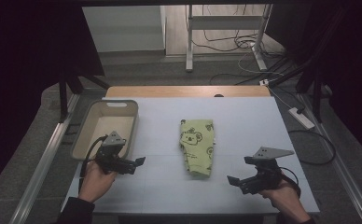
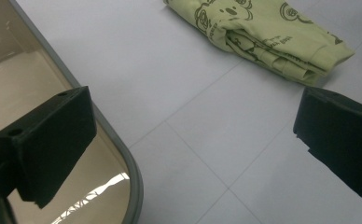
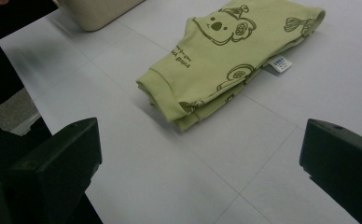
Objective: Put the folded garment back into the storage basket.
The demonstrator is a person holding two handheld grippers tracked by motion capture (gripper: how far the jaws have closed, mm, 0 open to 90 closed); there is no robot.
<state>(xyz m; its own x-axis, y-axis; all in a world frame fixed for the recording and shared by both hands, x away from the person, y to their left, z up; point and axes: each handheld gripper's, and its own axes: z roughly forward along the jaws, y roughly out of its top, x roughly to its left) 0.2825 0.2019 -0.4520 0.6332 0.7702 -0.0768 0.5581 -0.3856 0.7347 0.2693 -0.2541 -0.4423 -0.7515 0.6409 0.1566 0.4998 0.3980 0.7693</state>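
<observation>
A folded light-green garment (image 1: 197,147) with a koala print lies in the middle of the white table (image 1: 244,121). My left gripper (image 1: 135,164) is open near the front left, beside the near corner of a beige basket (image 1: 105,126), with nothing between its jaws. My right gripper (image 1: 240,170) is open at the front right and empty. In the left gripper view the garment (image 2: 258,32) lies ahead of the gripper (image 2: 193,140), and the basket rim (image 2: 118,144) runs past the left jaw. In the right gripper view the gripper (image 3: 198,163) faces the garment's cuffed end (image 3: 226,56).
The basket (image 3: 95,11) looks empty. A wooden strip (image 1: 188,91) borders the table's far edge. On the floor beyond are a metal stand (image 1: 226,28), cables and a power strip (image 1: 302,117). The table's near-left edge (image 3: 53,112) drops off close to the right gripper's left jaw.
</observation>
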